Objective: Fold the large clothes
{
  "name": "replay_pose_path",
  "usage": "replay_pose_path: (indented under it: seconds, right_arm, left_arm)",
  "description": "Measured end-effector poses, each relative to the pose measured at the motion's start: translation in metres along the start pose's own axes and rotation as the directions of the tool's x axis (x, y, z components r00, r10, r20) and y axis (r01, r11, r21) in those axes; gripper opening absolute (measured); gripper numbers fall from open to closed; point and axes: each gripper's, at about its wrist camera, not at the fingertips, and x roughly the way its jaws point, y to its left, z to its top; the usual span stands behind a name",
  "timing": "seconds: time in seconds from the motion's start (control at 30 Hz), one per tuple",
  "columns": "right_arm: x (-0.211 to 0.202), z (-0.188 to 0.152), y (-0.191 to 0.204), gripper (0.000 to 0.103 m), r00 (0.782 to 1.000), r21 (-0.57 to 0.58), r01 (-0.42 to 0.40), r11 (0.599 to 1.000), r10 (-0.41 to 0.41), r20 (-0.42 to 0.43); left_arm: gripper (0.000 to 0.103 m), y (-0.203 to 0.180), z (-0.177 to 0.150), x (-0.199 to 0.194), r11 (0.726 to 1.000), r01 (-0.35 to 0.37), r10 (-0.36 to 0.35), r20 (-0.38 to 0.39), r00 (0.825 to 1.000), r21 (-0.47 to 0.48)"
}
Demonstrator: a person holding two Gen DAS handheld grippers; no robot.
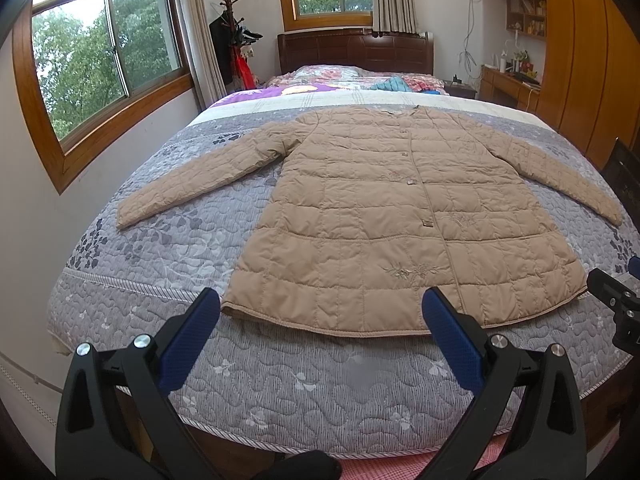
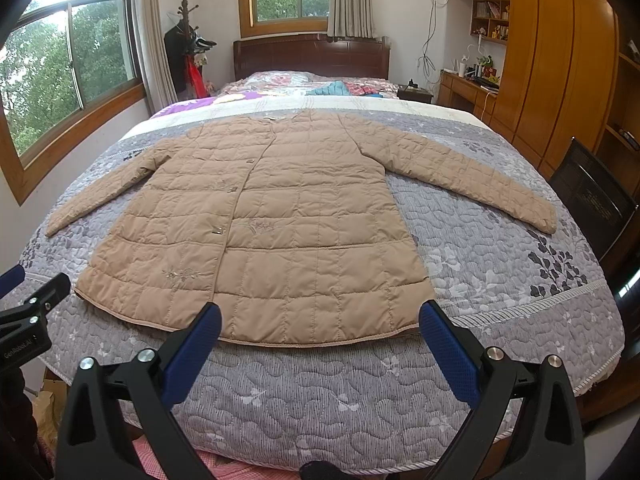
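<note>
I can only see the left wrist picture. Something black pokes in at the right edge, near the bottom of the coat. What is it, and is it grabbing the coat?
Observer: That is the right hand-held gripper. Its own camera shows its blue fingers spread wide, holding nothing, just short of the hem of the coat.
Visitor: What's next to the bed on that side?
Observer: A dark chair stands beside the bed, in front of the wooden wardrobe. Your view catches only its edge.
Visitor: Can you see my gripper from there?
Observer: Yes. The left hand-held gripper shows at the left edge, with small white lettering on its black body.
</note>
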Motion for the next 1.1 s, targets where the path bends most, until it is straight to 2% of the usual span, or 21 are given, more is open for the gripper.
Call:
replay_pose_path:
  seconds: [0.53,0.7,0.87,1.1]
  right_arm:
    - [0.006,0.001,0.002,0.099,1.0,0.008,-0.014,1.0,0.014,-0.002]
    - [0.013,0.006,-0.01,0.099,0.999,0.029,-0.037,0.999,0.037,-0.004]
    - [0.027,0.018,-0.02,0.099,1.0,0.024,-0.006,1.0,0.006,-0.006]
    - [0.067,0.046,-0.061,0.099,0.996,0.092,-0.02,0.996,0.028,-0.082]
  left_arm:
    - [0.1,-0.002,0.001,0.005,1.0,-0.007,0.007,-0.007,1.0,0.005]
    - [0.1,-0.007,0.005,0.012,1.0,-0.014,0.014,-0.01,1.0,0.016]
    - [0.1,-0.015,0.013,0.023,0.999,-0.022,0.023,-0.013,1.0,0.045]
    - [0.1,-0.035,0.041,0.058,0.994,0.045,-0.04,-0.05,0.998,0.099]
